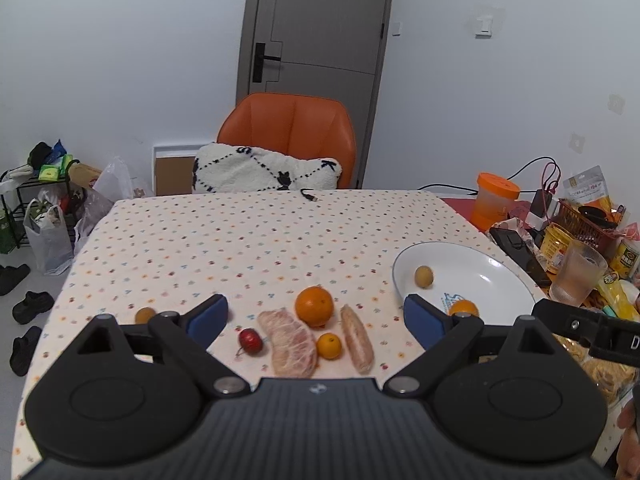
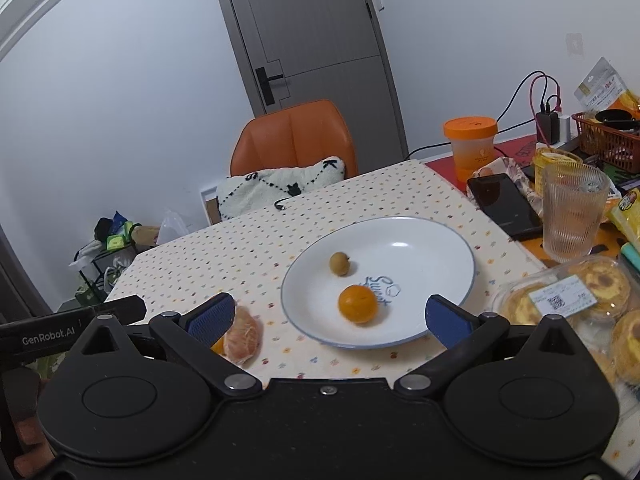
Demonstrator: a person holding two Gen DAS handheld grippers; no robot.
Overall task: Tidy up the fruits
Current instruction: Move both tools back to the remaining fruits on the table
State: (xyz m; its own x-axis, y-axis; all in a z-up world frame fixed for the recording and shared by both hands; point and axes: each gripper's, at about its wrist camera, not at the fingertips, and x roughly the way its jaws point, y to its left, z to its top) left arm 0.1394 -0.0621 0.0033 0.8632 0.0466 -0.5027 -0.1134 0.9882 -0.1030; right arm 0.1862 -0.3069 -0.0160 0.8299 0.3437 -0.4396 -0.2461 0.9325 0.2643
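A room in a home

A table with a dotted tablecloth (image 1: 248, 240), an orange chair (image 1: 292, 132) with a fluffy pillow (image 1: 256, 172), a grey door (image 1: 320, 28), and shoes (image 1: 32, 306) on the floor are seen.

My left wrist cam sits low over the near table (image 1: 256, 240) edge, facing the door (image 1: 320, 20). Right cam angles closer over the plate (image 2: 448, 240); both share it.
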